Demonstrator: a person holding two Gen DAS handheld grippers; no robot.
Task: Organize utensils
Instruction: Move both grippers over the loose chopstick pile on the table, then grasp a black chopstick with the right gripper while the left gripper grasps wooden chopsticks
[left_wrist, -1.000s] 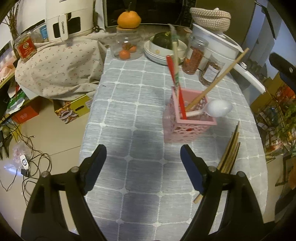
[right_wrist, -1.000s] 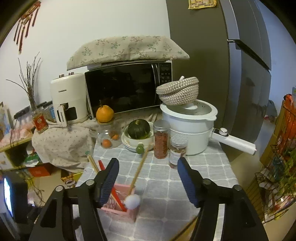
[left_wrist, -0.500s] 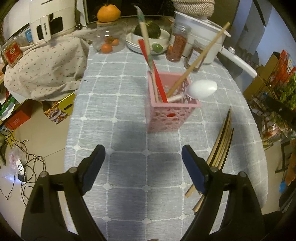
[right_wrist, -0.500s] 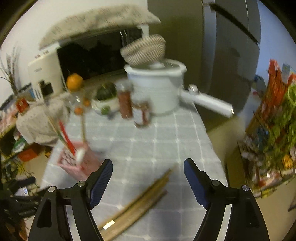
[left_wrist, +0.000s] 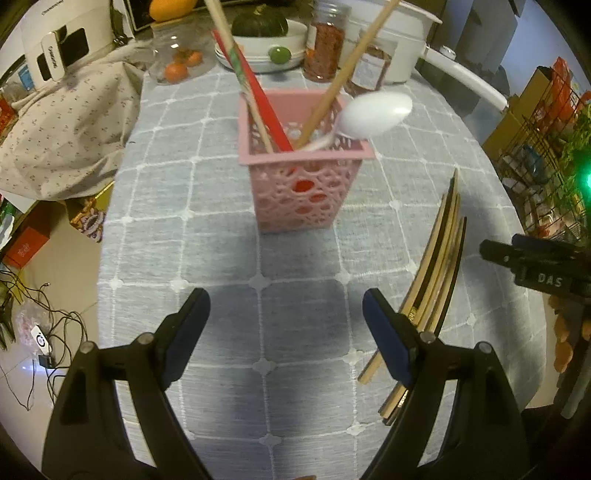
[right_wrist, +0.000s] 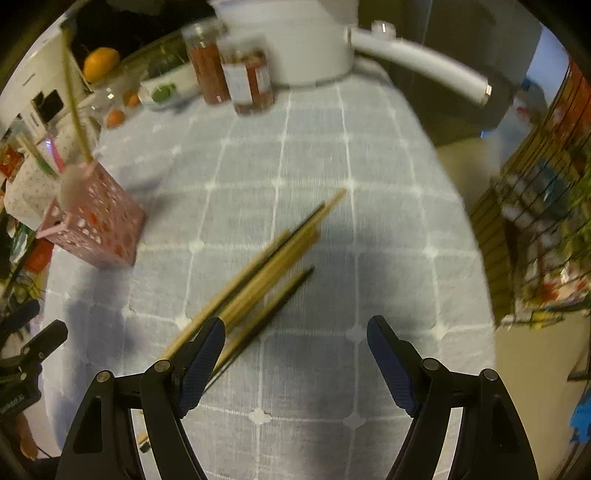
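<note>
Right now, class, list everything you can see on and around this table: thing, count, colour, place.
Tablecloth: one, grey with white grid, covering the table.
Holder: one, pink openwork, mid-table.
Spoon: one, white, leaning out of the holder.
Sticks in the holder: several, red and wooden; exact count unclear.
Loose chopsticks: a bundle, wood and dark, lying flat beside the holder.
Spice jars: two, reddish contents, far end.
Pot: one, white, long handle, far end.
Squash: one, dark green, in a white bowl.
Orange: one, at the back, on a glass jar.
Left gripper: black, blue pads, open, empty.
Right gripper: same, open, above the chopsticks.
</note>
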